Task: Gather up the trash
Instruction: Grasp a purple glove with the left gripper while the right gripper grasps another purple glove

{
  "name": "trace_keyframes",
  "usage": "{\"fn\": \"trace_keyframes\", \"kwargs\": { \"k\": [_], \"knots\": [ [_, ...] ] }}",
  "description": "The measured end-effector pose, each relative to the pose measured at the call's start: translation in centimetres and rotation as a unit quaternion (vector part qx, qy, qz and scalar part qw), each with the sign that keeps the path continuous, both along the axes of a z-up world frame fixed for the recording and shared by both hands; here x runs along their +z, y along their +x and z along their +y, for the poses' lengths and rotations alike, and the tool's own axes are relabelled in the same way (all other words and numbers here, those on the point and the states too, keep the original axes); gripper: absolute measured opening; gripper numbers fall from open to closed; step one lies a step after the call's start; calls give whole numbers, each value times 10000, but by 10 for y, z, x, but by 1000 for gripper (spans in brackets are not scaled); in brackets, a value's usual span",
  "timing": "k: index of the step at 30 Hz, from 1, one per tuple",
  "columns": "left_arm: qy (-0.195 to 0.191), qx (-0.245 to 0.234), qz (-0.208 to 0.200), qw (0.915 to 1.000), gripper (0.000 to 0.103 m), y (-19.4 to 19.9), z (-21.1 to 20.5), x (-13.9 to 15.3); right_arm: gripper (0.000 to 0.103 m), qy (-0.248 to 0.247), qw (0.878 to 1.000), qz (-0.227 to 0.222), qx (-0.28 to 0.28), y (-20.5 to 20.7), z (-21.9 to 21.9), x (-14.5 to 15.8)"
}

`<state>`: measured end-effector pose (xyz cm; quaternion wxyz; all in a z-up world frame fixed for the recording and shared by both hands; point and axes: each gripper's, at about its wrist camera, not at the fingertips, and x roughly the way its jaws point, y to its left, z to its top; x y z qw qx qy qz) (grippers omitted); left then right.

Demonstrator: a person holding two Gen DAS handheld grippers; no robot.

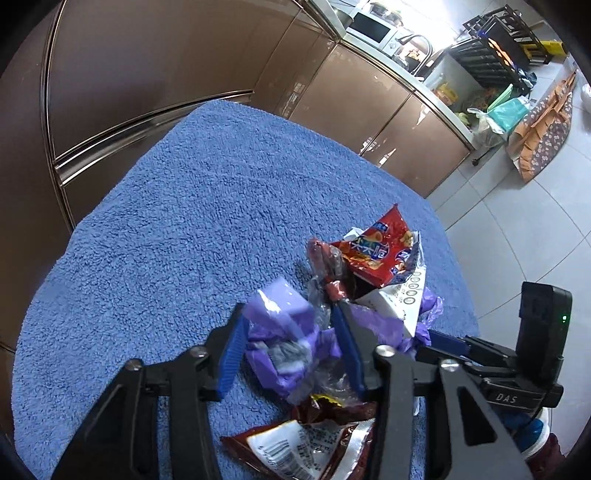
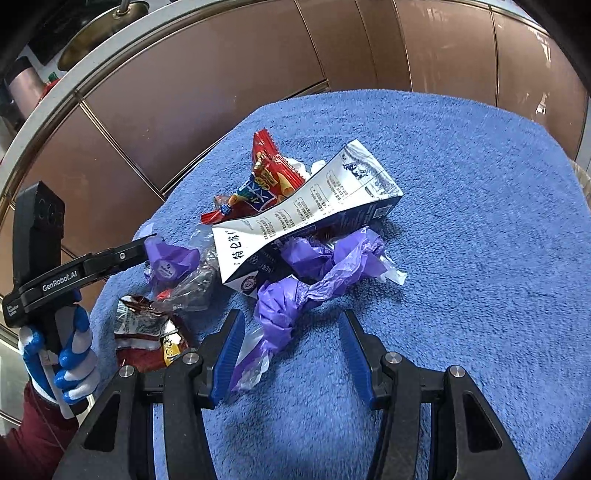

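Observation:
A heap of trash lies on a blue towel [image 1: 166,229]: a red snack bag [image 1: 373,251], a flattened white carton [image 2: 306,210], purple plastic wrappers [image 2: 325,266] and a dark brown wrapper [image 2: 147,332]. My left gripper [image 1: 291,350] straddles a crumpled purple wrapper [image 1: 280,332] with its blue pads on both sides; it also shows in the right wrist view [image 2: 147,251] holding that purple piece [image 2: 170,262]. My right gripper [image 2: 291,347] is open, just above the towel, with the twisted purple wrapper's end [image 2: 277,317] between its jaws, nearer the left pad.
Brown cabinet doors [image 1: 147,74] stand behind the towel. Grey tiled floor [image 1: 517,229] lies to the right, with bags and a black rack [image 1: 495,51] by the counter. A microwave [image 1: 369,27] sits on the counter.

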<state>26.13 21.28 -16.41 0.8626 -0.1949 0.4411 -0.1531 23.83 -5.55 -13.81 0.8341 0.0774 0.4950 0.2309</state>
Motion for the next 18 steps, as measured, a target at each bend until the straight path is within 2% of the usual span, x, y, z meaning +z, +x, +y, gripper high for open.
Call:
{"fn": "trace_keyframes", "kwargs": {
  "k": [5, 8, 11, 18],
  "knots": [
    [-54, -40, 35, 10000, 20, 2, -4, -1, 39, 77, 10000, 29, 41, 5, -1, -5],
    [-30, 17, 16, 10000, 14, 2, -9, 1, 29, 102, 9999, 31, 105, 5, -2, -6],
    [-76, 134, -14, 9999, 11, 0, -8, 6, 19, 206, 9996, 0, 167, 1, -3, -4],
    [-126, 357, -209, 9991, 10, -14, -2, 28, 16, 219, 9993, -273, 154, -20, -18, 16]
  ]
}}
